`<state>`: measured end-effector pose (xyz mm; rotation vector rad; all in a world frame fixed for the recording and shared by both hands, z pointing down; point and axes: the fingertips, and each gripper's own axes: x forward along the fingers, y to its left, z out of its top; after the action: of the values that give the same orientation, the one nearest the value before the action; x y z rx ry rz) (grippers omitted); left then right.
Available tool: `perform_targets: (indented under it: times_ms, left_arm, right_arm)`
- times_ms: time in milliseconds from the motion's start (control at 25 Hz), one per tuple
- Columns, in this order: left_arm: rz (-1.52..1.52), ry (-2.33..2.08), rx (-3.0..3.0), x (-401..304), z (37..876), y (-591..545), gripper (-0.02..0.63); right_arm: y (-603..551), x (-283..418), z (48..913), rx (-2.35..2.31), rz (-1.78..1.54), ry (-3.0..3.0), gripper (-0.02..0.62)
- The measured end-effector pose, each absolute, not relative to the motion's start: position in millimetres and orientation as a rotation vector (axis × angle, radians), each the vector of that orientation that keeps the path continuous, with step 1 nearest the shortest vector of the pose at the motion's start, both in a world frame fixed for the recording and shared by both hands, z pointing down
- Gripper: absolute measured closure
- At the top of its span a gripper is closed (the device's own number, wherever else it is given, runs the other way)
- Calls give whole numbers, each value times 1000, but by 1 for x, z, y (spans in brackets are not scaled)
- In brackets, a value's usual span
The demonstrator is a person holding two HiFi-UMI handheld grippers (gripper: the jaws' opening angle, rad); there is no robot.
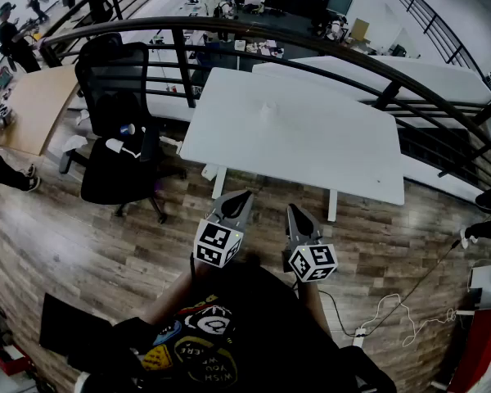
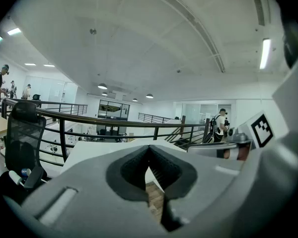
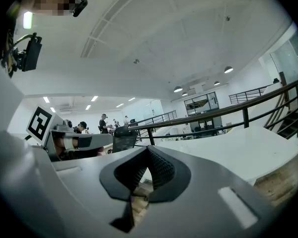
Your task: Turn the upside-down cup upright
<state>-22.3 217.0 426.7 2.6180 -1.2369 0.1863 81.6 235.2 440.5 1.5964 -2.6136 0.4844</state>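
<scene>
A small white cup (image 1: 268,110) stands on the white table (image 1: 344,158), toward its far middle; it is too small and pale to tell which way up it is. My left gripper (image 1: 238,197) and right gripper (image 1: 296,212) are side by side close to my body, over the wooden floor and short of the table's near edge. Both are shut with nothing between the jaws. In the left gripper view the left gripper (image 2: 149,148) points at the table top (image 2: 92,150). The right gripper (image 3: 148,150) faces the table (image 3: 228,148) too. The cup does not show in either gripper view.
A black office chair (image 1: 114,137) stands left of the table. A dark railing (image 1: 311,43) curves behind it. A wooden desk (image 1: 33,105) and people are at the far left. Cables (image 1: 393,309) lie on the floor at the right.
</scene>
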Motion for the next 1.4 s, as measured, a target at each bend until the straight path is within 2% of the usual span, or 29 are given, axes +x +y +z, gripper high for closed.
perform_targets:
  times_ms: [640, 880, 1160, 1400]
  left_arm:
    - [190, -1219, 2612, -1, 429, 214, 601]
    - [188, -1211, 2600, 13, 436, 207, 601]
    - [247, -1231, 2616, 61, 440, 201, 601]
    - [299, -1287, 2563, 58, 453, 200, 601]
  right_arm:
    - [239, 104, 440, 1598, 454, -2590, 598]
    - [236, 124, 437, 1630, 514, -2667, 597]
    - [229, 174, 450, 1646, 609, -2639, 597]
    - [217, 164, 469, 1531, 687, -2666, 597]
